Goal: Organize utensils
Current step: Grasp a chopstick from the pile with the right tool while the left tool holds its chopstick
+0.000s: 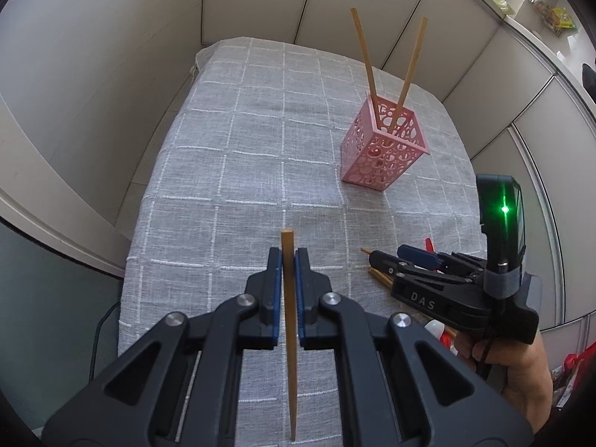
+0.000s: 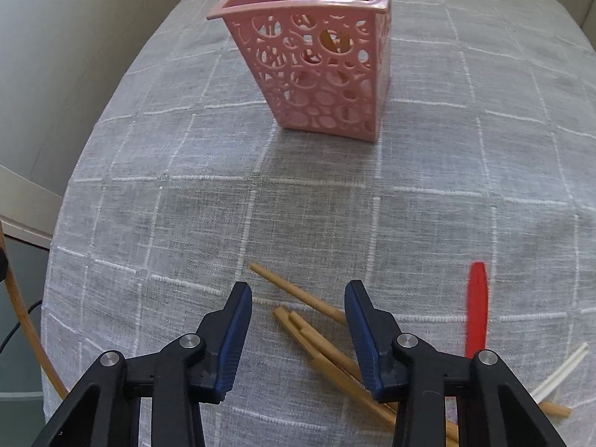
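Note:
My left gripper (image 1: 287,257) is shut on a wooden chopstick (image 1: 290,335), which runs lengthways between the blue pads and sticks out past the tips. A pink perforated holder (image 1: 383,149) (image 2: 320,74) stands upright on the grey checked cloth with two chopsticks (image 1: 367,63) leaning in it. My right gripper (image 2: 298,287) (image 1: 387,257) hangs open just above a loose pile of chopsticks (image 2: 327,350); nothing is pressed between its pads. The held chopstick (image 2: 22,320) shows at the right wrist view's left edge.
A red utensil (image 2: 476,309) and a white one (image 2: 558,372) lie right of the pile. The tablecloth (image 1: 242,149) ends at a rounded edge on the left, with pale partition panels (image 1: 111,74) close around. A person's hand (image 1: 521,368) grips the right gripper.

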